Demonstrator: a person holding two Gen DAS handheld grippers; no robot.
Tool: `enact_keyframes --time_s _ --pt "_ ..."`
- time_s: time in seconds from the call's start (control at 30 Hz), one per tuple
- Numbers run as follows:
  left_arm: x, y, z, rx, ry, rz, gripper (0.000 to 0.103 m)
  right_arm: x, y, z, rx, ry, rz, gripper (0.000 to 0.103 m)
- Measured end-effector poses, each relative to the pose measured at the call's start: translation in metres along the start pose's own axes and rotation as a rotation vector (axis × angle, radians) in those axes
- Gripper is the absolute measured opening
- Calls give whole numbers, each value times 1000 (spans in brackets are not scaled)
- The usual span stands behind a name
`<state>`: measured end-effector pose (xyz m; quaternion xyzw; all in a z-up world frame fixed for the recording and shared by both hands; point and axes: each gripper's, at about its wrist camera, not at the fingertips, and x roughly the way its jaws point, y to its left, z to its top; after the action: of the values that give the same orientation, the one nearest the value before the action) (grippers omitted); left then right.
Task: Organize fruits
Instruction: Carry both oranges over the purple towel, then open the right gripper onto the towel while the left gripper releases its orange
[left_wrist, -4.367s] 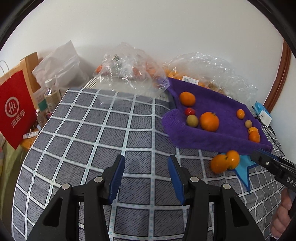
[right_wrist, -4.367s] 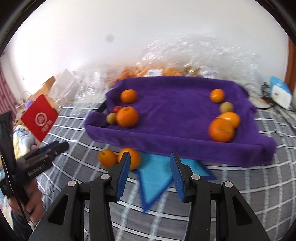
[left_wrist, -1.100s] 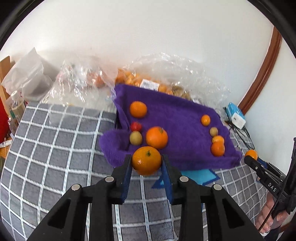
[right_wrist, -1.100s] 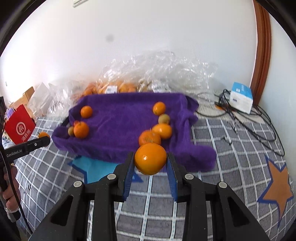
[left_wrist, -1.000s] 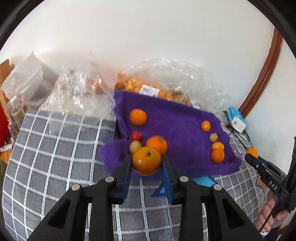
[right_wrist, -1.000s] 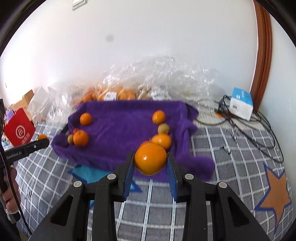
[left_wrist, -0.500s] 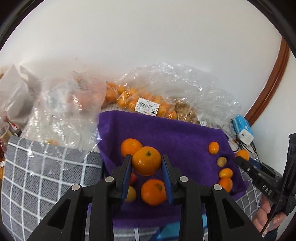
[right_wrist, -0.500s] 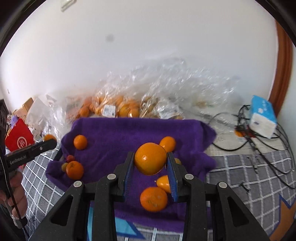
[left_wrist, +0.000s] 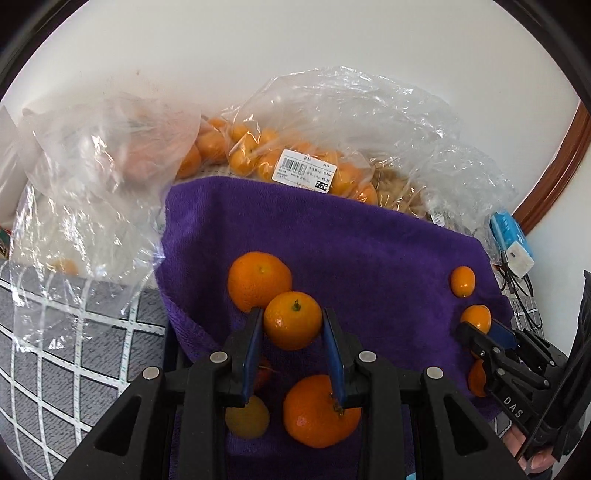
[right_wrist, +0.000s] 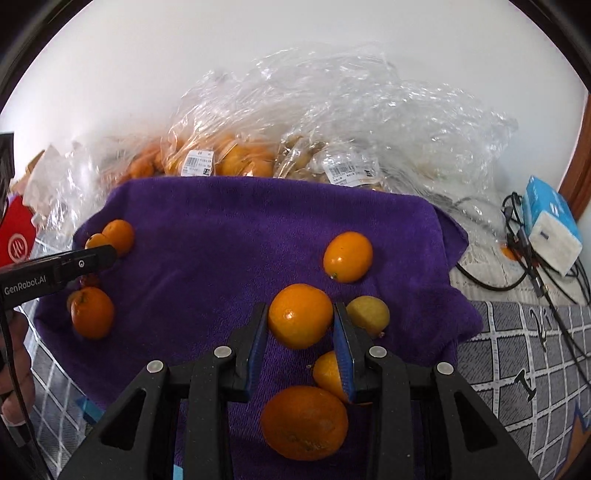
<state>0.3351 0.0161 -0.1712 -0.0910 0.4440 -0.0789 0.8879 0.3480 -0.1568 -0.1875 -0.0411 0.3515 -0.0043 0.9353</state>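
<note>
— How far along was the fruit job?

— Most of the fruit already lay on the purple towel (left_wrist: 332, 236). Two more were about to join it. The left claw (left_wrist: 293, 325) squeezed a mandarin (left_wrist: 293, 325) between its blue pads, up above the towel. A big orange (left_wrist: 259, 280) sat just past the claw, and another orange (left_wrist: 320, 410) lay under it.

— And the other claw?

— The right claw (right_wrist: 300, 316) gripped its own orange (right_wrist: 300, 316) the same way. A small yellow fruit (right_wrist: 368, 316) sat just to its right, and a kumquat (right_wrist: 348, 256) lay a bit ahead of it.

— What was left to do?

— I think both claws had to go down and let go, so the fruit could rest with its group. Bags of fruit (right_wrist: 221, 158) lay beyond the towel too. Maybe those needed sorting; I couldn't tell.

— How were the hands held?

— Both claws pointed forward and a bit down over the towel, side by side. Each claw's tip showed at the edge of the other's camera view.
</note>
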Motion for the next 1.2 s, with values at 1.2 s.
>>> enact_keyframes --time_s 1.2 --pt "-135 -22 -51 67 -158 69 69 -147 13 -31 79 -120 -67 62"
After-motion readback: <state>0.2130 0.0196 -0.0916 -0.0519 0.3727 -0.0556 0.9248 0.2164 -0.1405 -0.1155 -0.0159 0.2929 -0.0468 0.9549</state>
